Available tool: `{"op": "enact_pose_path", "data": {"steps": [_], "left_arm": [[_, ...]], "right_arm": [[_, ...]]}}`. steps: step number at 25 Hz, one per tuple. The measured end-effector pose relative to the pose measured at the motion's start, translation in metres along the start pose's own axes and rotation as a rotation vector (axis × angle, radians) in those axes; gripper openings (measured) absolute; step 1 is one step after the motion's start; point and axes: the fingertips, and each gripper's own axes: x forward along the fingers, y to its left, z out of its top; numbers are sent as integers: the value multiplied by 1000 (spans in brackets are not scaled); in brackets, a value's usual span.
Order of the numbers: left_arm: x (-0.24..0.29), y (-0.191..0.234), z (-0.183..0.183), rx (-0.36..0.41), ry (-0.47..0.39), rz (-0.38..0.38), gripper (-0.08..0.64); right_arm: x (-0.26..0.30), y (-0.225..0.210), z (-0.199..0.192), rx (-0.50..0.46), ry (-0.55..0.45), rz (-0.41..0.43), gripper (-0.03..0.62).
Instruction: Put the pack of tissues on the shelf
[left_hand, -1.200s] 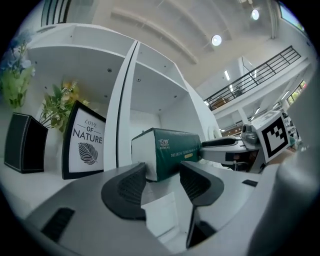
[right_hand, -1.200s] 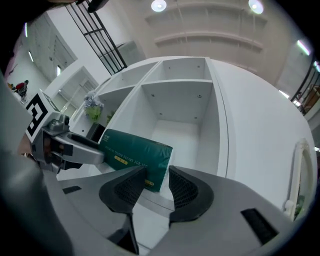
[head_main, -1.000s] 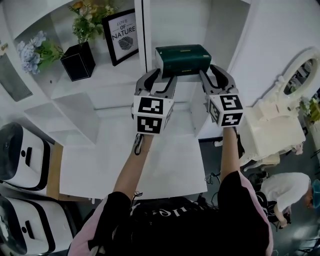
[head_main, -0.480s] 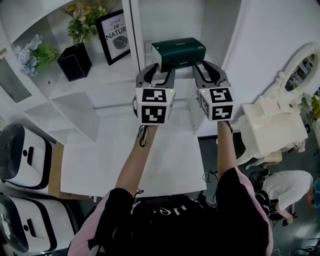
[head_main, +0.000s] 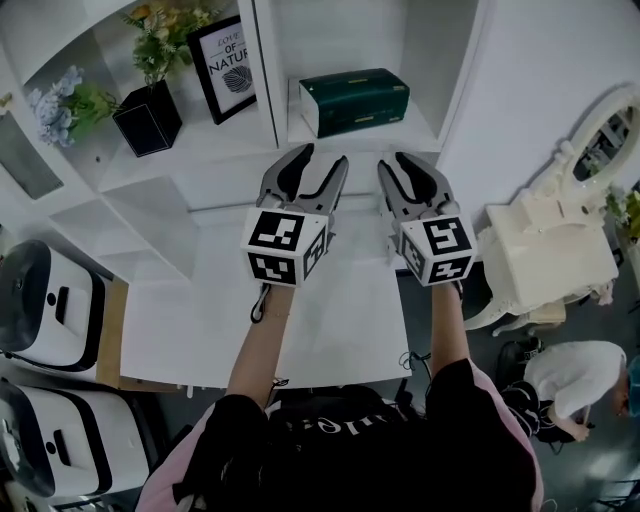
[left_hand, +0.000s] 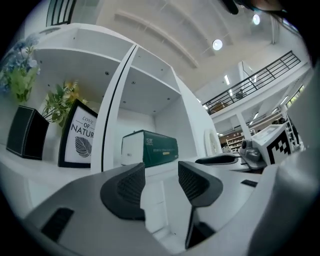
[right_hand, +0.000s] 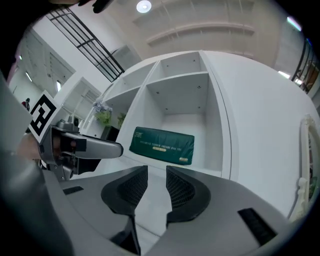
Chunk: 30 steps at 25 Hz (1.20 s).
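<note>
The dark green pack of tissues (head_main: 355, 100) lies flat in a compartment of the white shelf (head_main: 425, 128), its long side facing me. Both grippers hang in front of the shelf, clear of the pack. My left gripper (head_main: 322, 160) is open with nothing between its pads; in the left gripper view the pack (left_hand: 150, 148) shows beyond the left gripper (left_hand: 161, 177). My right gripper (head_main: 398, 165) is open with a narrower gap. Its jaws have just been closing, with nothing between them. In the right gripper view the pack (right_hand: 162, 145) lies ahead of the right gripper (right_hand: 156, 182).
A framed print (head_main: 225, 65), a black planter with flowers (head_main: 147, 118) and blue flowers (head_main: 65, 100) fill the compartment to the left. A white tabletop (head_main: 340, 330) lies below the grippers. White machines (head_main: 40, 320) stand at left, a white dresser (head_main: 550, 260) at right, a crouching person (head_main: 560, 385) beyond.
Both grippers have drawn back from the ends of the pack toward me and lower. The pack stays on the shelf. The right jaws stand closer together than before.
</note>
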Motion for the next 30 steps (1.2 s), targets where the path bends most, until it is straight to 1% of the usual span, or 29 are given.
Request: {"op": "enact_pose_path", "data": {"steps": [3,6,9,14,18,21,25,27,30], "left_arm": [[-16,-16,-16,-16,14,-42,202],[-36,-28,-42,-23,42,-59,202],[-57,-39,-82,-10,108,-67,202],[-100,-52,-145,-76,222,-62,202],[-137,-59,-180,-97,293,-52,202],[-165,-65,-197,-124,331,-43,202],[-197,-64,-211,-164,370,-15,202],[-210,-62,-214,-179,378,-1,202],[-233,-63,-213,-172,382,10,199]], "right_arm": [[-11,18,-20,39,20,28,137],[-22,38,-48,77,63,57,137],[-32,59,-78,109,110,92,137],[-48,96,-126,151,190,166,137],[-61,124,-152,184,237,210,137],[-71,140,-167,206,271,231,137],[-82,156,-184,219,311,238,137],[-87,166,-190,214,332,240,137],[-99,184,-195,223,357,249,137]]}}
